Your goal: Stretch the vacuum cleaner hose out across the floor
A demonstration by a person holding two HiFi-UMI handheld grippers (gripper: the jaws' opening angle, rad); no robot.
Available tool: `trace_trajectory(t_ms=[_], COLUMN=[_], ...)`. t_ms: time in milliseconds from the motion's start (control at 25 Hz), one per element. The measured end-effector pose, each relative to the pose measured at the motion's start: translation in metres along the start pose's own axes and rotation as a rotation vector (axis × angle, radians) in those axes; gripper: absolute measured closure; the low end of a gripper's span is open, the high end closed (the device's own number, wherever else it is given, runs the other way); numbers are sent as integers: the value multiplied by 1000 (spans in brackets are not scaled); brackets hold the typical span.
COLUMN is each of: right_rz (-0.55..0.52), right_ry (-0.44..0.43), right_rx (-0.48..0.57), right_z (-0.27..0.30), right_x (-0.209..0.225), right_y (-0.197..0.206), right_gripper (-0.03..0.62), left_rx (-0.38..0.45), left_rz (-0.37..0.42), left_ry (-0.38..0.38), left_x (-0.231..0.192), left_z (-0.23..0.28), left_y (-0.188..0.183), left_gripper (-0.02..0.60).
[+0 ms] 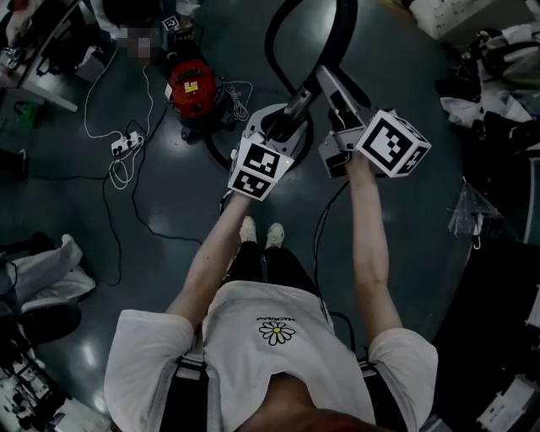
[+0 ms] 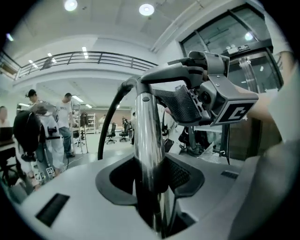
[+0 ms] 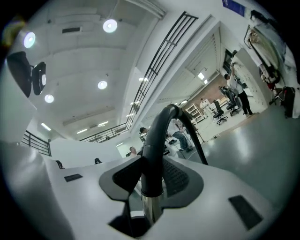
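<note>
Both grippers were raised in front of the person, close together above the dark floor (image 1: 169, 253), and both were clenched on the rigid end of the vacuum cleaner hose (image 1: 283, 25). The left gripper (image 1: 287, 118) had its jaws closed on the chrome tube (image 2: 147, 136), which stood upright between its pads in the left gripper view. The right gripper (image 1: 331, 86) sat just beyond it and to its right, its jaws pressed on the black curved handle (image 3: 154, 140) right above the point where that handle met the chrome. From the handle the hose rose and bent over in a wide loop at the top of the head view, held off the floor rather than lying along it. The red vacuum cleaner (image 1: 192, 84) stood on the floor ahead and to the person's left, with a white power strip (image 1: 125, 145) and loose cables near it. The person's shoes (image 1: 260, 232) showed below the grippers, well apart from the cleaner.
</note>
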State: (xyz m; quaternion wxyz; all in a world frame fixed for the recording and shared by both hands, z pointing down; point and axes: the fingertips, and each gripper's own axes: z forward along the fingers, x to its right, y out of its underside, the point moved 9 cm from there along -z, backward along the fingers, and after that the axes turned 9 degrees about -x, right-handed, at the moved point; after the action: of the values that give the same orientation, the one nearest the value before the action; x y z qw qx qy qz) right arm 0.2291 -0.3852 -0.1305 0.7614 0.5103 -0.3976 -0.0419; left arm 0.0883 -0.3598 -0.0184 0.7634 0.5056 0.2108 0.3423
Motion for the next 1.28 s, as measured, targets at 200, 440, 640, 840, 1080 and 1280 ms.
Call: trace_trajectory(t_ms=[200, 440, 640, 840, 1080, 1280], right_rz=[11, 26, 49, 45, 103, 204], right_ry=[129, 323, 489, 656, 948, 1143], right_rx=[210, 413, 570, 664, 739, 819], right_z=[-97, -230, -359, -478, -581, -623], right_x=[-6, -13, -58, -151, -246, -320], right_y=[-1, 28, 80, 148, 256, 343], right_gripper=[445, 445, 445, 445, 445, 445], left_rx=[44, 83, 105, 123, 55, -47], left_rz=[166, 295, 410, 467, 487, 513], left_ry=[180, 423, 625, 798, 1092, 1310], left_x=[61, 169, 280, 393, 508, 561], left_z=[2, 4, -36, -126, -220, -298], left_y=[-32, -44, -41, -21, 43, 100], left_gripper=[414, 414, 414, 413, 413, 413])
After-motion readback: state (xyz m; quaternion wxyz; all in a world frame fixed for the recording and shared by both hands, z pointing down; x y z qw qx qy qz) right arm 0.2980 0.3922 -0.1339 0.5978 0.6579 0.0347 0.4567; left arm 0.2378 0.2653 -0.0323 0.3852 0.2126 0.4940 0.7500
